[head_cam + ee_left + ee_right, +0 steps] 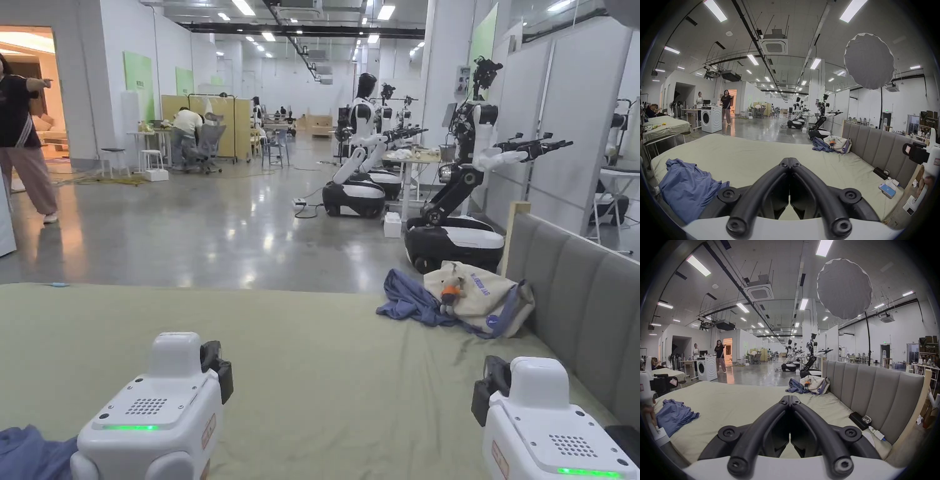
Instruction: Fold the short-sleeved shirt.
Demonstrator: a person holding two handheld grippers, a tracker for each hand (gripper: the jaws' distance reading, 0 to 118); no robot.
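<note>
Nothing is folded yet: the blue short-sleeved shirt (688, 183) lies crumpled on the bed (753, 155) at about eight o'clock of the left tongs (789, 160), while both it and the right tongs (789, 397) (each closed, empty) hover above the sheet

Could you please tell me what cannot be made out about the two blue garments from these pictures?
- Near blue shirt: crumpled in both gripper views, cut off by the corner in the head view; sleeves unclear.
- Far blue garment: bunched against the cloth bag; its type is unclear.
- Label on the bag: too small.
</note>
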